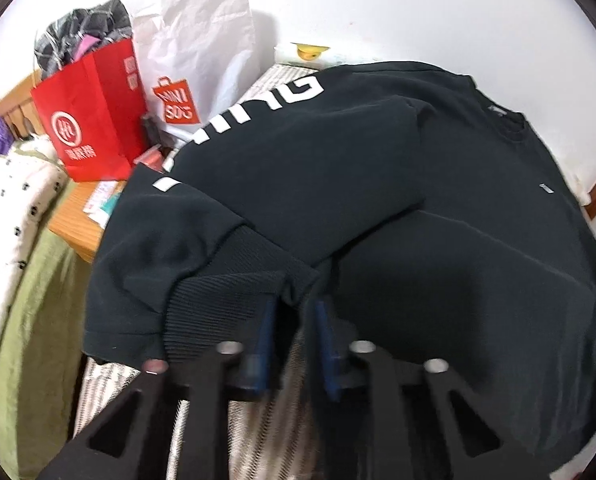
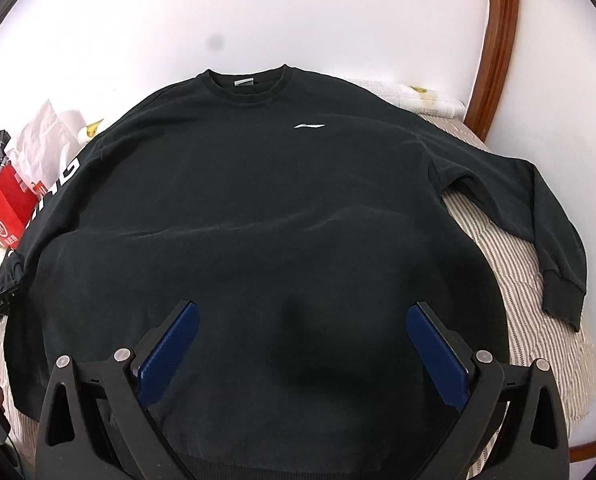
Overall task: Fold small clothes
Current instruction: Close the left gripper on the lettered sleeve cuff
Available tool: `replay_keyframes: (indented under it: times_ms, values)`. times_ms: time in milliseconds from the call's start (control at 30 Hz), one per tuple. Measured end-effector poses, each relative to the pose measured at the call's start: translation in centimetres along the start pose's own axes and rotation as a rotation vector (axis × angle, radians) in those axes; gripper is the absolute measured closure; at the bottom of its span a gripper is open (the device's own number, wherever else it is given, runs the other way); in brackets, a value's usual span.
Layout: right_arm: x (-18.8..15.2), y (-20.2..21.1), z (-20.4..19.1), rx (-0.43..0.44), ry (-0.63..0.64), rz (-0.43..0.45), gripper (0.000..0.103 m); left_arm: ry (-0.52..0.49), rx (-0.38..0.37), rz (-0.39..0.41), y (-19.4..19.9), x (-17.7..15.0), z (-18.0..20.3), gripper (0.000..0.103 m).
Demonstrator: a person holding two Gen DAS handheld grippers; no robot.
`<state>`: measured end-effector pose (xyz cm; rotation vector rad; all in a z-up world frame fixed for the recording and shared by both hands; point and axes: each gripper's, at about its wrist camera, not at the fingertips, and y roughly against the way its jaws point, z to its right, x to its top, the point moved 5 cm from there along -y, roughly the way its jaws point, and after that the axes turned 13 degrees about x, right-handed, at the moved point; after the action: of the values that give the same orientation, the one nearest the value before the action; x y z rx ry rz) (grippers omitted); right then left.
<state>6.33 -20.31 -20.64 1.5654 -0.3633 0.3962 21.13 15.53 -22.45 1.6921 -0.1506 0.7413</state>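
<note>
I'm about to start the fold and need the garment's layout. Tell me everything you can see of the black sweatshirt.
The black sweatshirt lies front up on a striped bed cover, round collar toward the wall. It looks like soft knit cotton with ribbed cuffs, a small white chest logo and white lettering down one sleeve. That lettered sleeve is folded across the body; the other lies spread out. The left gripper is shut on the ribbed cuff.

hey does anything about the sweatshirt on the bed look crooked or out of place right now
Mostly no. The black sweatshirt lies flat, but unevenly: one sleeve is folded over the body, the other sleeve sprawls across the striped bedding. The left gripper pinches the hem.
</note>
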Motion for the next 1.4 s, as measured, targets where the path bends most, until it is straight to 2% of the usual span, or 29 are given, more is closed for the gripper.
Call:
replay_keyframes:
  times_ms: [33,100,333,600,867,1000,1067,1100,1233,1400]
  values:
    - [0.0,0.0,0.0,0.004,0.0,0.0,0.001,0.002,-0.018,-0.009,0.2,0.0,0.2,0.097]
    - [0.1,0.1,0.0,0.011,0.0,0.002,0.001,-0.009,0.006,0.011,0.9,0.2,0.5,0.097]
    - [0.0,1.3,1.1,0.035,-0.022,0.028,0.001,-0.024,0.016,0.068,4.0,1.4,1.8,0.097]
    - [-0.2,3.1,4.0,0.052,-0.079,0.067,0.001,-0.075,-0.006,0.11,6.9,2.0,5.4,0.097]
    - [-1.0,4.0,6.3,0.055,-0.13,0.075,0.001,-0.093,0.022,0.08,6.8,1.4,6.2,0.094]
    - [-1.1,4.0,6.2,0.059,-0.137,0.071,0.001,-0.059,0.013,0.094,7.1,1.5,4.4,0.072]
    - [-0.9,3.7,5.7,0.069,-0.132,0.067,0.001,-0.03,0.01,0.106,7.3,1.5,2.9,0.053]
    - [-0.8,3.6,5.4,0.073,-0.128,0.066,0.001,-0.02,0.014,0.113,7.4,1.5,2.2,0.04]
    - [-0.4,2.8,3.4,0.087,-0.094,0.054,0.001,-0.008,0.031,0.105,6.5,1.0,-0.4,0.04]
    - [-0.2,1.4,0.6,0.104,-0.047,0.027,0.001,-0.002,-0.012,0.072,4.6,0.4,-1.2,0.04]
